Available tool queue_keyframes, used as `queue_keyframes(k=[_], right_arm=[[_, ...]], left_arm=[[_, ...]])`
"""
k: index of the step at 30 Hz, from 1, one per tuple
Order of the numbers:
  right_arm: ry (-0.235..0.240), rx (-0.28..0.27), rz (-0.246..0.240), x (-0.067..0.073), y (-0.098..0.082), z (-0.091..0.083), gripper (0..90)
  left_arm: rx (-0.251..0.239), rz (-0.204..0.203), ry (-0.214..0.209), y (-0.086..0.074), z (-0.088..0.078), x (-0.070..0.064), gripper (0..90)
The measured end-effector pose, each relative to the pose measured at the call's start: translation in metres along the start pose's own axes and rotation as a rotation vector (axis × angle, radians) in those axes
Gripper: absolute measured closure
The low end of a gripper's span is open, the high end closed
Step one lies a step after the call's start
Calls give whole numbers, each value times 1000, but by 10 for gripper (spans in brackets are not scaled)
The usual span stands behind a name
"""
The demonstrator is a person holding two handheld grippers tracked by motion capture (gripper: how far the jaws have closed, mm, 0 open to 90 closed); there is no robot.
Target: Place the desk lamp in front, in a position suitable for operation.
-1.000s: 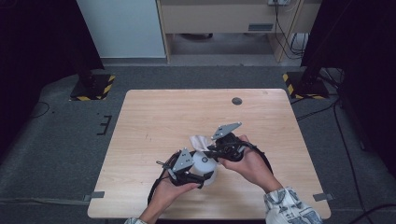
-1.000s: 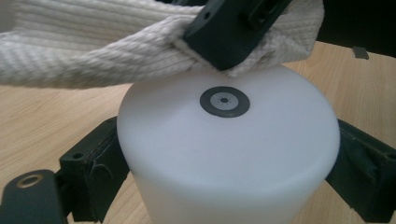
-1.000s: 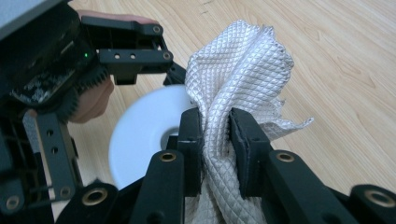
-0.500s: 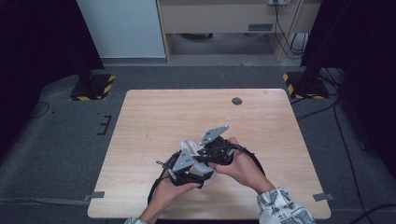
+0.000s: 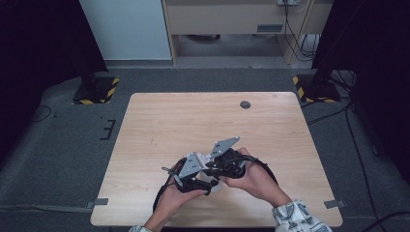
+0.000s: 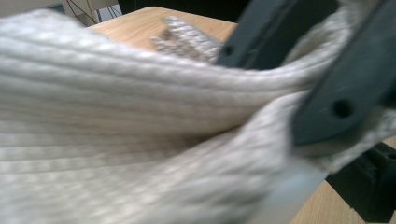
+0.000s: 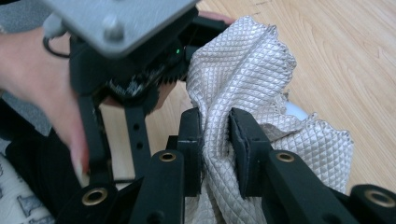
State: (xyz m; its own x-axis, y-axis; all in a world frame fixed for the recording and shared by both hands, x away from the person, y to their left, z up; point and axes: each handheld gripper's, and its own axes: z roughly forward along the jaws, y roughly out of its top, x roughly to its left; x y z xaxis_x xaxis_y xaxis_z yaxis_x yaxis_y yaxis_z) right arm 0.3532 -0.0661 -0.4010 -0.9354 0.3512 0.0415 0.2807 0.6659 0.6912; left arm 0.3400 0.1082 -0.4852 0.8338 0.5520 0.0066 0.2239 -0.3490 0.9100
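The cloth (image 7: 252, 88), a pale quilted piece, sits at the near middle of the table (image 5: 193, 121), bunched between the two hands. A second ago the right gripper (image 5: 220, 162) was a little farther right, with its grey plate pointing away. Now it sits tight against the left gripper (image 5: 193, 174), and less of the cloth shows between them in the high view.

The right gripper's jaws are clamped on a fold of the cloth, pads pressing from both sides. The left gripper's jaws I cannot read: in its own view the cloth lies blurred across the lens.

Bringing the hands together likely means a fold is being closed or the grip passed over, so the cloth is gathered, not yet laid flat.
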Motion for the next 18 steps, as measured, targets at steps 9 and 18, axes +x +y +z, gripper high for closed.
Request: queue_keyframes(k=[9,18], right_arm=[[-20,-48,59,-8,-21,-18,751],[-47,-87,95,-17,-33,-30,749]], left_arm=[[-1,-4,-20,0,0,0,80],[9,5,-33,-1,-4,-3,80]])
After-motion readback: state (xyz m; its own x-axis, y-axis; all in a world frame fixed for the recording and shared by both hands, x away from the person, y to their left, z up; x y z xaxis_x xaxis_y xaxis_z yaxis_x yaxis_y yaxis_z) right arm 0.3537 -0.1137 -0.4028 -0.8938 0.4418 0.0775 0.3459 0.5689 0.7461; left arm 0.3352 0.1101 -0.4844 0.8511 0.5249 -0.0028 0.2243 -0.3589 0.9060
